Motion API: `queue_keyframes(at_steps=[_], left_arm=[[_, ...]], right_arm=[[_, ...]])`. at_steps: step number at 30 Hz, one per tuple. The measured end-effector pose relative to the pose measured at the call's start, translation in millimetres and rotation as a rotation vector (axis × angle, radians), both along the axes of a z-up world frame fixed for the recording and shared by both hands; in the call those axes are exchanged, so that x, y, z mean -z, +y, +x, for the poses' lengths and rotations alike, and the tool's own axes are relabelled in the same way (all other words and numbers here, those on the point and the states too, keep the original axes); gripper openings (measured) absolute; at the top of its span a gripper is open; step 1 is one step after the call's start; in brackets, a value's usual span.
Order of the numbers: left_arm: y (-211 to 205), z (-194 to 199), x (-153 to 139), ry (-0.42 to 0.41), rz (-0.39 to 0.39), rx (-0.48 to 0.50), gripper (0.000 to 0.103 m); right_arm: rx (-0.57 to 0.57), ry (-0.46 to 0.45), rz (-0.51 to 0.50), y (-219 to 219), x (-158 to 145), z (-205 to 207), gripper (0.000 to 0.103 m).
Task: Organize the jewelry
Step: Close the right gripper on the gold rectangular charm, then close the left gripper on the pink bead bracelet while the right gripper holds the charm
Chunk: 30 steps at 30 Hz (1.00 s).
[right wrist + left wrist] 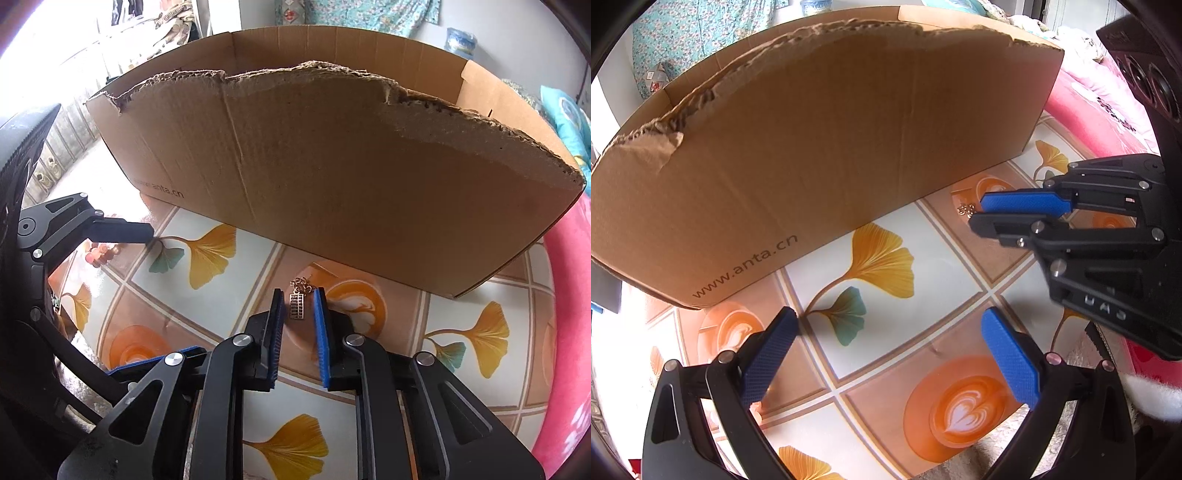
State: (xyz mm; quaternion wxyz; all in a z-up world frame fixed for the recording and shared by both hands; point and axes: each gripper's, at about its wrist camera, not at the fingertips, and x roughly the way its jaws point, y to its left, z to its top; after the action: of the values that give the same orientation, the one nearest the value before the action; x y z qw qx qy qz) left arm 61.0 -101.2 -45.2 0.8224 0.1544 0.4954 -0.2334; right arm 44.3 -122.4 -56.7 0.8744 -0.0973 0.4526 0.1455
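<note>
A small gold pendant with a short chain lies on the patterned tablecloth, between the blue pads of my right gripper. The jaws stand a little apart on either side of it, not touching it. In the left wrist view the chain's gold links show just past the right gripper. My left gripper is wide open and empty above the cloth. A torn brown cardboard box stands just behind; it also shows in the left wrist view.
The tablecloth has ginkgo-leaf and latte-art squares. A pink blanket lies on the right. A black speaker stands at the far right. Some reddish beads lie under the left gripper's finger.
</note>
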Motion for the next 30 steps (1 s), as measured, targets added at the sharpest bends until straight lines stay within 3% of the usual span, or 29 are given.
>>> queue_keyframes(at_steps=[14,24,30], left_arm=[[0.8,-1.0,0.9,-0.005,-0.002,0.002,0.098],[5.6,-6.4,2.1,-0.017,-0.009,0.002,0.098],[31.9,-22.9,-24.5,-0.112,-0.164,0.015,0.098]], right_arm=[[0.076,-0.014,0.112,-49.0,-18.1,-8.9,0.0],[0.134,0.01,0.32,-84.0,-23.0,-10.3,0.0],[0.135,0.024,0.326,-78.9,-12.2,-13.2,0.0]])
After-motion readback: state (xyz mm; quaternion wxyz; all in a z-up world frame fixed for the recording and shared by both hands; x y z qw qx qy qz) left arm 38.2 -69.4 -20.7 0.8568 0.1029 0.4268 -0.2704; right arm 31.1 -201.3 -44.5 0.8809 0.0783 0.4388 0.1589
